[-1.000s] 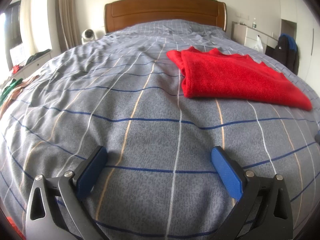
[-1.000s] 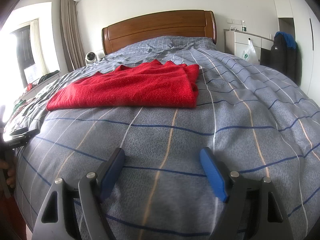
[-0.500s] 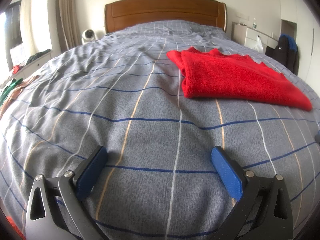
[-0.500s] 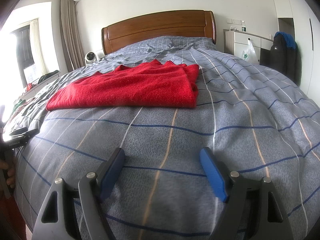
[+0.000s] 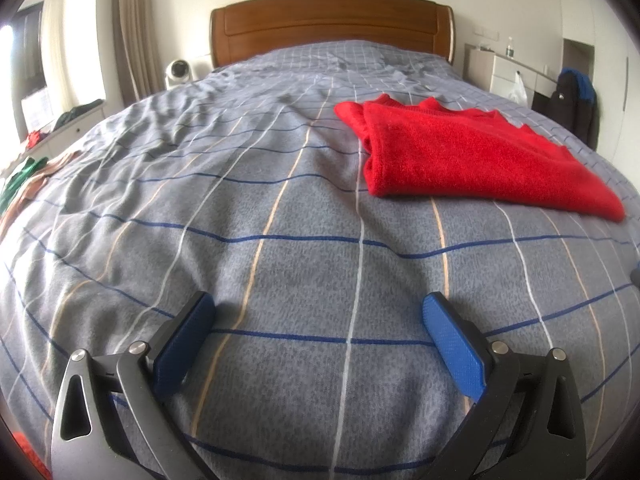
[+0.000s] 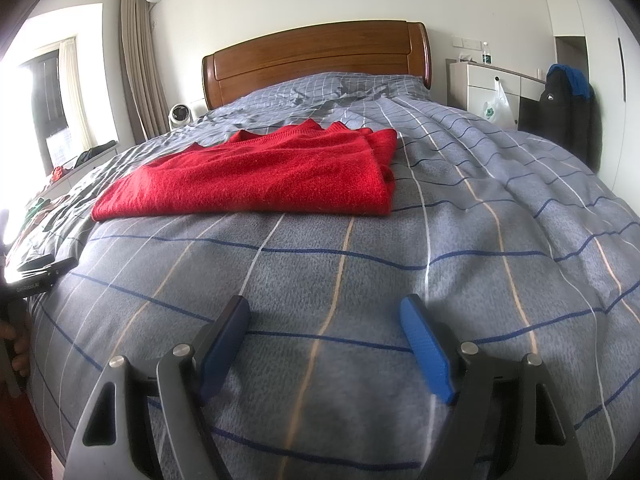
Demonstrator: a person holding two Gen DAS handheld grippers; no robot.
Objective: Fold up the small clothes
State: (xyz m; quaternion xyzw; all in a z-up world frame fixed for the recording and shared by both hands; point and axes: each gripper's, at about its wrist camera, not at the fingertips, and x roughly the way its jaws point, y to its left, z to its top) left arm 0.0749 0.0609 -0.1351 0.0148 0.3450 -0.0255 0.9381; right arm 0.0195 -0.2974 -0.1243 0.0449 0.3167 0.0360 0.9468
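A red knitted sweater lies folded flat on the grey checked bed cover, right of centre in the left wrist view and left of centre in the right wrist view. My left gripper is open and empty, low over the cover near the bed's foot, well short of the sweater. My right gripper is open and empty, also near the foot, with the sweater ahead and to its left. The left gripper's body shows at the right wrist view's left edge.
A wooden headboard stands at the far end. Loose clothes lie at the bed's left edge. A white cabinet with a plastic bag and a dark backpack stand to the right. A small fan sits left of the headboard.
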